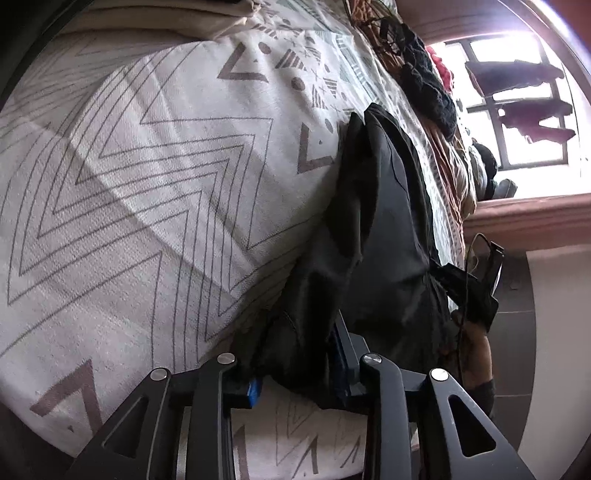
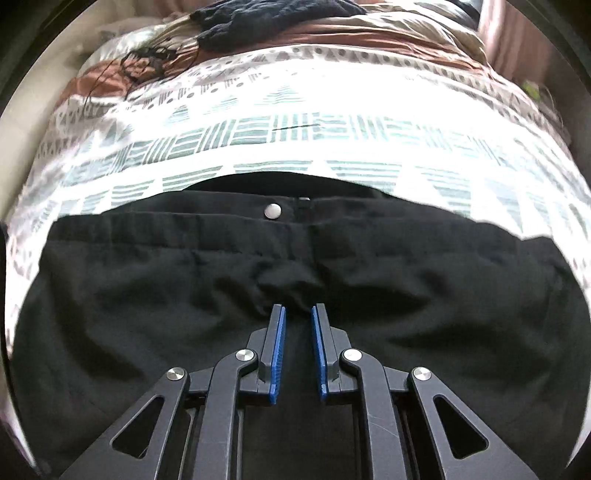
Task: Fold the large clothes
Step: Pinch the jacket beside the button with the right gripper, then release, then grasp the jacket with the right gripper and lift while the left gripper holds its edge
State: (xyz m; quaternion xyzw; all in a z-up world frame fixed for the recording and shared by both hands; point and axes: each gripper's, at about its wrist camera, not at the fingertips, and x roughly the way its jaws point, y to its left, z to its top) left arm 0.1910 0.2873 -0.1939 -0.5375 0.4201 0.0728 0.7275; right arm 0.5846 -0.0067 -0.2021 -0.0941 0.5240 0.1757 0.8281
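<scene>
Black trousers (image 1: 380,229) lie on a white bed cover (image 1: 147,184) printed with grey zigzags. In the left wrist view my left gripper (image 1: 295,350) is shut on a bunched end of the trousers, and the cloth drapes over both fingers and hides the tips. In the right wrist view the trousers (image 2: 184,277) are spread flat with the waistband and a metal button (image 2: 272,211) facing up. My right gripper (image 2: 297,308) points down at the cloth below the fly. A narrow gap separates its blue pads (image 2: 277,350), whose faces are bare, and the cloth puckers at the tips.
A heap of dark knitwear (image 2: 266,18) and a brown blanket (image 2: 110,85) lies at the far side of the bed cover (image 2: 295,110). The left wrist view shows a bright window (image 1: 517,92), a wooden ledge (image 1: 528,218), tiled floor (image 1: 517,332) and a forearm (image 1: 476,354).
</scene>
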